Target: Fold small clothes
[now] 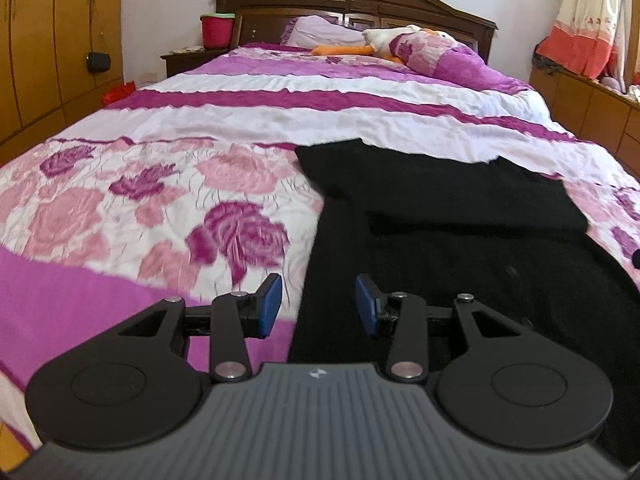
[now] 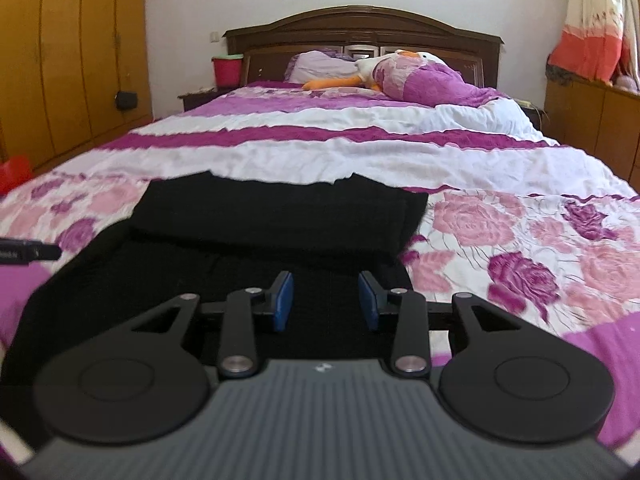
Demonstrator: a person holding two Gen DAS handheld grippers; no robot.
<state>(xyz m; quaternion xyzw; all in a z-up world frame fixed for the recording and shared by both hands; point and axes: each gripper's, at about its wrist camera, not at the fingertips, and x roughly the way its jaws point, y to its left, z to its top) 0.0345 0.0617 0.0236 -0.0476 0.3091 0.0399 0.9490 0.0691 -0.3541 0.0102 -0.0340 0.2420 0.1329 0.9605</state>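
The left claw (image 1: 319, 305) is spread wide and grips nothing; its blue pads straddle the left edge of the black garment (image 1: 460, 232), one pad over the bedspread and the other over the dark cloth. The right claw (image 2: 326, 300) is likewise spread wide and empty, and hangs above the near part of the same garment, toward its right side.

The garment lies flat on the bed (image 1: 168, 200), at the foot end. In the left view it fills the area from 12 to 4 o'clock of the claw; in the right view it runs from 9 to 1 o'clock. Its far part seems already doubled over, since a raised edge crosses it like a fold, though the black cloth hides most detail. A small notch shows in the far edge.

The cloth looks soft, limp and light, perhaps a knit. It should sag and drape when lifted, and a pinch may catch more than one layer, or the bedspread below. Good places to take hold seem to be the near corners or the side edges, one claw to each, so that the piece lifts evenly and folds away toward 12 o'clock.

Beyond it, toward 12 o'clock, a stuffed duck (image 1: 400, 38) rests by the pillow (image 1: 320, 32) at the headboard (image 1: 352, 4). A red bucket (image 1: 217, 30) stands at 11 o'clock, and a wardrobe (image 1: 48, 40) at 10.
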